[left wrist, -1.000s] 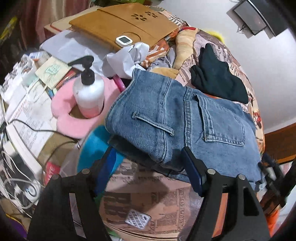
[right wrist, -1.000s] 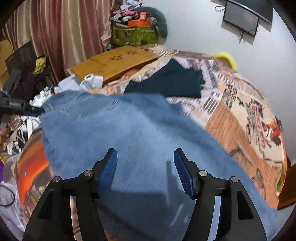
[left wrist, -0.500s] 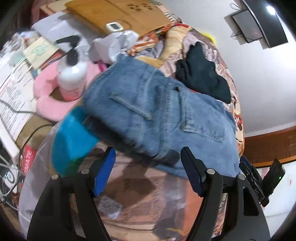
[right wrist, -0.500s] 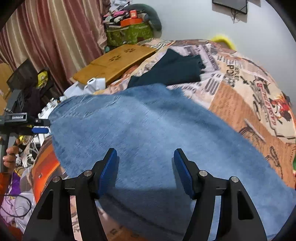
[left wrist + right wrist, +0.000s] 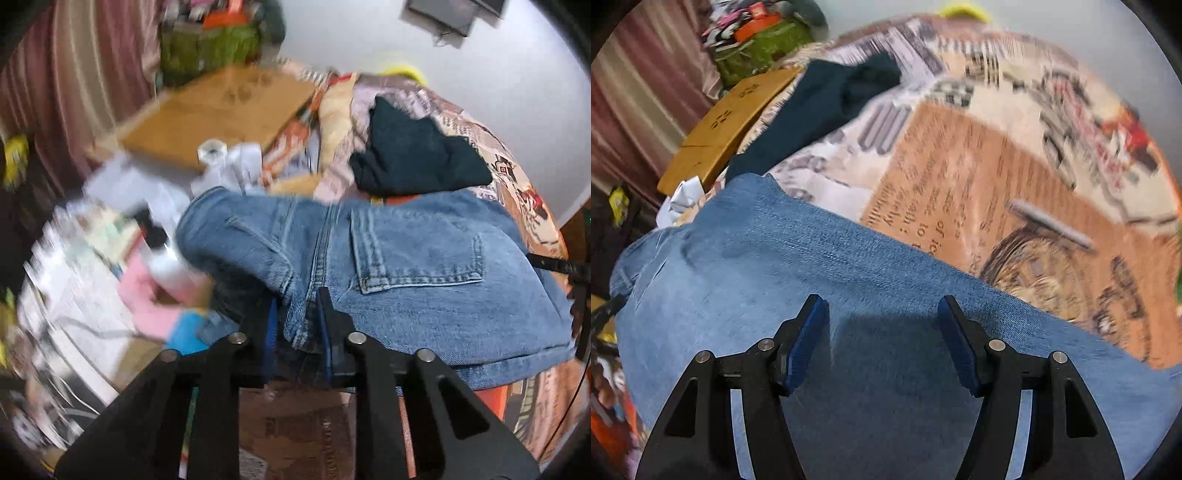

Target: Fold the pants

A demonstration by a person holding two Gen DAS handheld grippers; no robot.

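mid-fold, judging by the layers: blue jeans (image 5: pixel 424 258) lying doubled over on the bed (image 5: pixel 1015 192), back pocket up, near the cluttered edge. left gripper (image 5: pixel 297 325) just closed narrow, fingers (image 5: pixel 327 332) pinching the near seam edge of the denim. right gripper (image 5: pixel 882 339) hanging over the far stretch of the same denim, fingers wide, nothing between them. dark garment (image 5: pixel 413 158) lying beyond, apart from the fold. next, probably: bring the right fingers down onto a matching edge, clamp, then carry both held edges across together, keeping the layers aligned so nothing bunches.
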